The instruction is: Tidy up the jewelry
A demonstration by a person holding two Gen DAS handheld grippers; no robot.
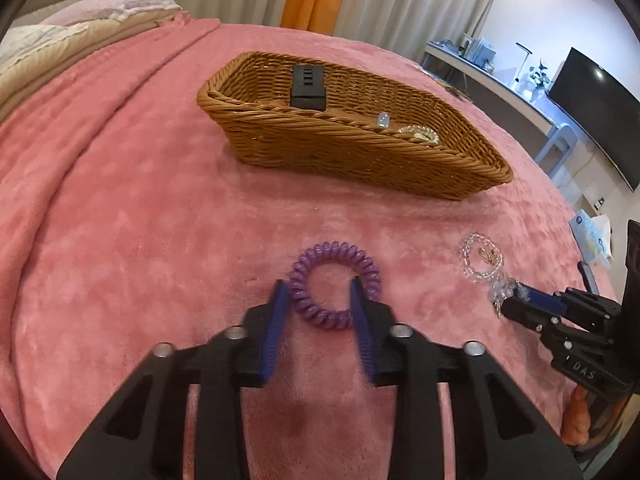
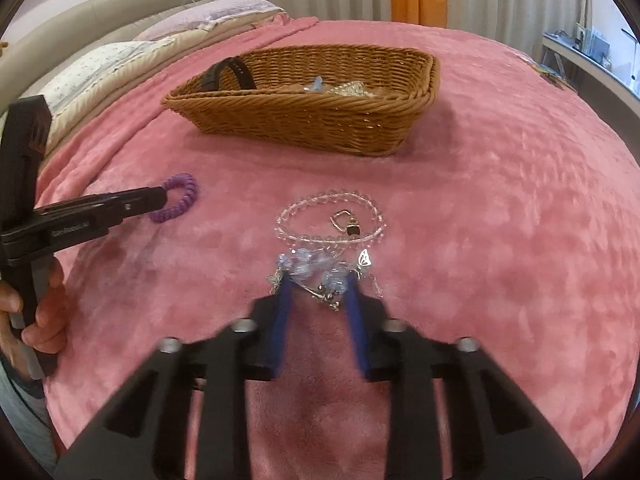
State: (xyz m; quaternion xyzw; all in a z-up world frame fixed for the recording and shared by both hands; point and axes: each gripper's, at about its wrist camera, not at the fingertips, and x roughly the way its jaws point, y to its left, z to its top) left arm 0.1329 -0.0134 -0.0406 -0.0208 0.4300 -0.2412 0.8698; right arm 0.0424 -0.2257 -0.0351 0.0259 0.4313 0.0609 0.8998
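Note:
A purple coil bracelet [image 1: 334,285] lies on the pink blanket. My left gripper [image 1: 320,286] is open, its blue fingers on either side of the coil's near half. In the right wrist view the coil [image 2: 180,196] lies at the left gripper's tip. A clear bead bracelet [image 2: 328,218] with a charm, and a blue bead trinket [image 2: 316,268], lie before my right gripper [image 2: 320,280], which is open around the trinket. The wicker basket [image 1: 360,152] holds a black watch [image 1: 307,87] and pale jewelry [image 1: 418,133].
The basket [image 2: 304,120] sits mid-bed. Pillows [image 2: 120,60] lie at the far left. A desk with a monitor [image 1: 596,112] stands right of the bed. A hand [image 2: 40,320] holds the left gripper's handle.

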